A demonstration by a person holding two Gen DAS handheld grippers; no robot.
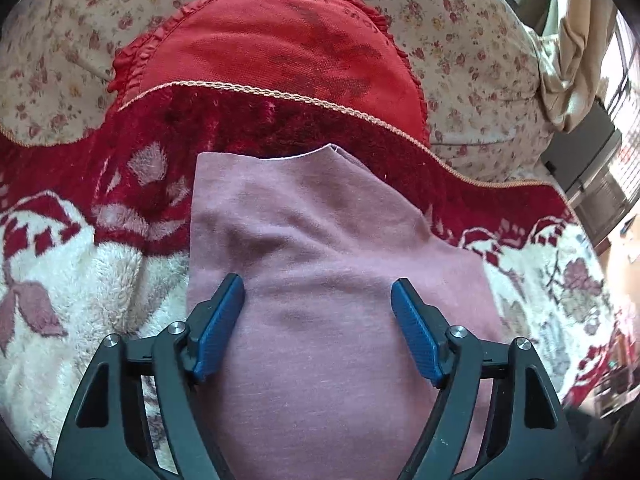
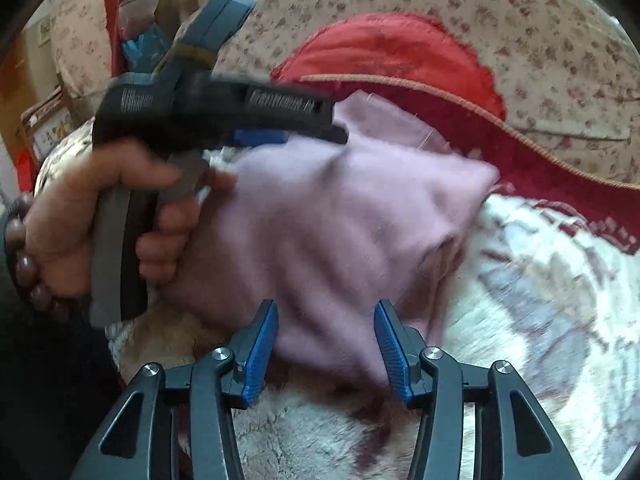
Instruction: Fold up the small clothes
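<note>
My left gripper point(image 1: 318, 286) hangs with its blue-padded fingers spread wide over the dusty-pink knit garment point(image 1: 320, 264), which fills the middle and bottom of that frame, lying on the red-and-cream fluffy blanket point(image 1: 80, 264). My right gripper point(image 2: 326, 310) also stands parted, empty, at the garment's lower edge. A red ruffled cushion point(image 1: 260, 48) sits at upper centre against the floral sofa back point(image 1: 460, 40).
</note>
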